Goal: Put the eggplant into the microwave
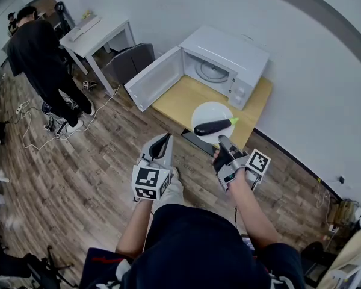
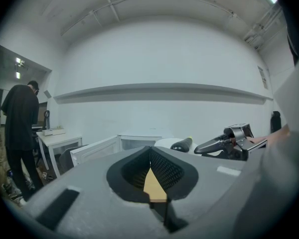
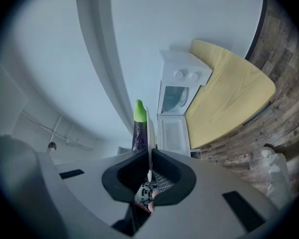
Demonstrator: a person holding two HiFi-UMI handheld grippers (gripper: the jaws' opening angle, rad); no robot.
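Observation:
A dark purple eggplant point(image 1: 215, 126) with a green stem lies on a white plate point(image 1: 207, 112). My right gripper point(image 1: 221, 140) is shut on the plate's near rim and holds it over the front of the wooden table point(image 1: 180, 98). In the right gripper view the plate point(image 3: 148, 131) shows edge-on between the jaws, with the eggplant point(image 3: 138, 126) beside it. The white microwave point(image 1: 224, 65) stands on the table with its door point(image 1: 153, 80) swung open to the left. My left gripper point(image 1: 166, 138) hovers left of the plate, shut and holding nothing point(image 2: 150, 156).
A person in black point(image 1: 36, 59) stands at the far left by a white desk point(image 1: 96, 32). A grey chair point(image 1: 129, 62) sits left of the microwave door. Cables lie on the wooden floor point(image 1: 36, 131). The wall runs close behind the microwave.

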